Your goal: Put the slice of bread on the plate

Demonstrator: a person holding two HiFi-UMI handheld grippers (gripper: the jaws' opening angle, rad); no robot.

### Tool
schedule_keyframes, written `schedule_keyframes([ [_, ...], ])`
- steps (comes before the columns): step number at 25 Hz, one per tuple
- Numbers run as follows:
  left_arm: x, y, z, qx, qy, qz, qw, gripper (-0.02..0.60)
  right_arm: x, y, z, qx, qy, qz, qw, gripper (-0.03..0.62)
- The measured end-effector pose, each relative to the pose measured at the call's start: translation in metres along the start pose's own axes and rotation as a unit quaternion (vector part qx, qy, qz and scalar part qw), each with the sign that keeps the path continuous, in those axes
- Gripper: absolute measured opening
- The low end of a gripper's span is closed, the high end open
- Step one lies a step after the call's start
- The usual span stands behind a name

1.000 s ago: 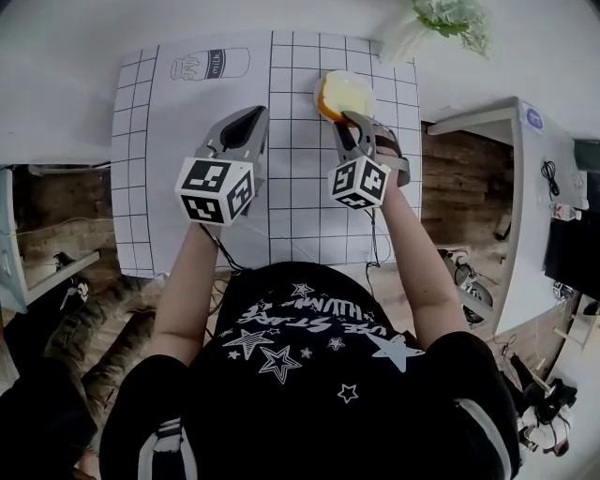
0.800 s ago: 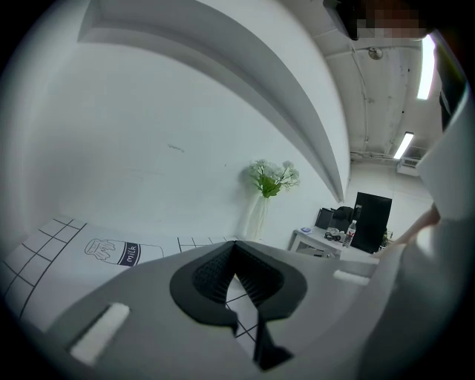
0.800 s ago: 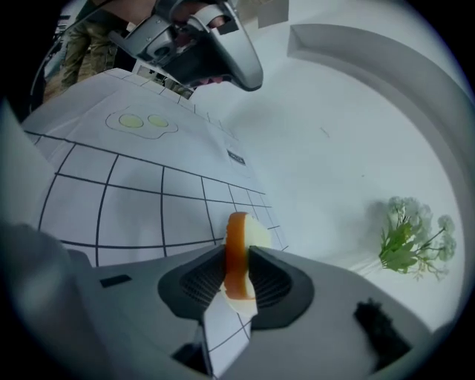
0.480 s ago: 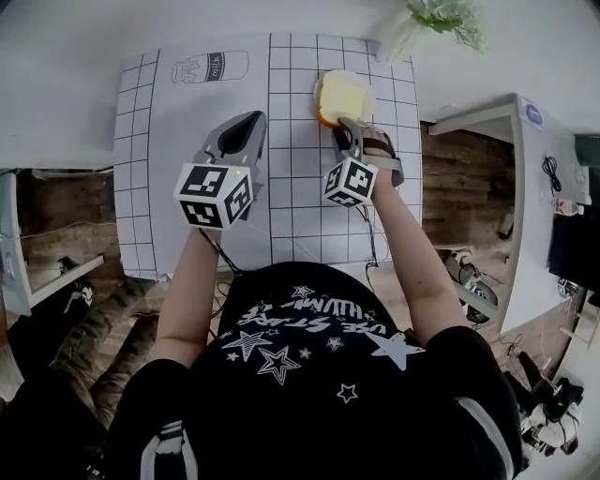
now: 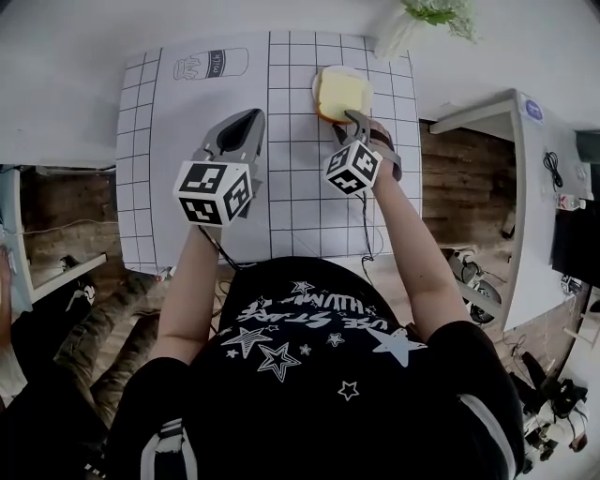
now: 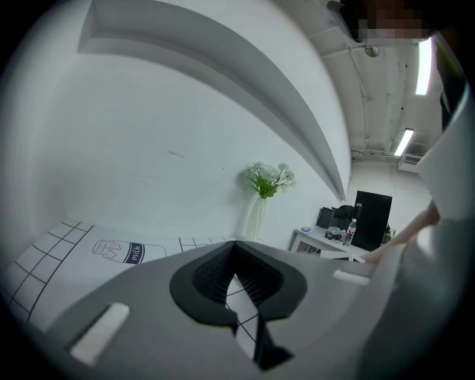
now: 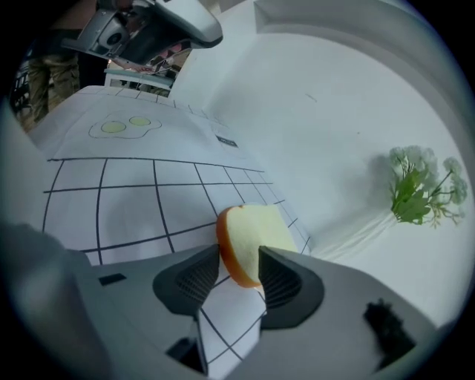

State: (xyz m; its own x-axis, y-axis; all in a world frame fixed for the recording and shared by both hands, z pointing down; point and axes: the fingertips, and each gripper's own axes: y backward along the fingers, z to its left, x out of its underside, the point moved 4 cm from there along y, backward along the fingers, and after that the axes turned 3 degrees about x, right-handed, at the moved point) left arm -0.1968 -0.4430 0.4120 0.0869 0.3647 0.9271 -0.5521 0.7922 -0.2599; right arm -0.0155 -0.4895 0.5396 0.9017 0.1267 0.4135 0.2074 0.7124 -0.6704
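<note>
The slice of bread (image 5: 342, 92), pale yellow with an orange crust, rests on the small white plate (image 5: 317, 89) at the far right of the gridded mat. My right gripper (image 5: 354, 120) points down at its near edge. In the right gripper view the bread (image 7: 256, 234) has its near end between the pads, and the right gripper (image 7: 239, 263) is opening its jaws, with a thin gap beside the crust. My left gripper (image 5: 246, 127) hovers over the mat's middle, well left of the plate. Seen from its own camera, the left gripper (image 6: 234, 245) is shut with nothing in it.
A vase of white flowers (image 5: 427, 19) stands just beyond the plate on the white table. The mat (image 5: 187, 141) carries a milk bottle drawing (image 5: 211, 64) at the far left and a fried egg drawing (image 7: 126, 126). A white desk (image 5: 525, 187) stands to the right.
My right gripper has moved forward and down toward the plate, setting the bread lower on it. Its jaws have widened. The left gripper has stayed put.
</note>
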Motion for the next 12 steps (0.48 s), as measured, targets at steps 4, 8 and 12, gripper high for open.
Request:
schedule_keyframes([
  [4,0.001,0.005,-0.007,-0.003,-0.004,0.0,1.0,0.009,0.002,0.01,-0.004,0.007,-0.01,-0.007,1.0,0.16],
  [8,0.003,0.012,-0.02,-0.006,-0.01,-0.001,0.9999,0.009,0.005,0.026,-0.008,0.022,-0.022,-0.021,0.999,0.158],
  [12,0.005,0.02,-0.04,-0.011,-0.018,-0.007,0.9998,0.009,0.005,0.048,-0.013,0.03,-0.044,-0.046,0.998,0.158],
])
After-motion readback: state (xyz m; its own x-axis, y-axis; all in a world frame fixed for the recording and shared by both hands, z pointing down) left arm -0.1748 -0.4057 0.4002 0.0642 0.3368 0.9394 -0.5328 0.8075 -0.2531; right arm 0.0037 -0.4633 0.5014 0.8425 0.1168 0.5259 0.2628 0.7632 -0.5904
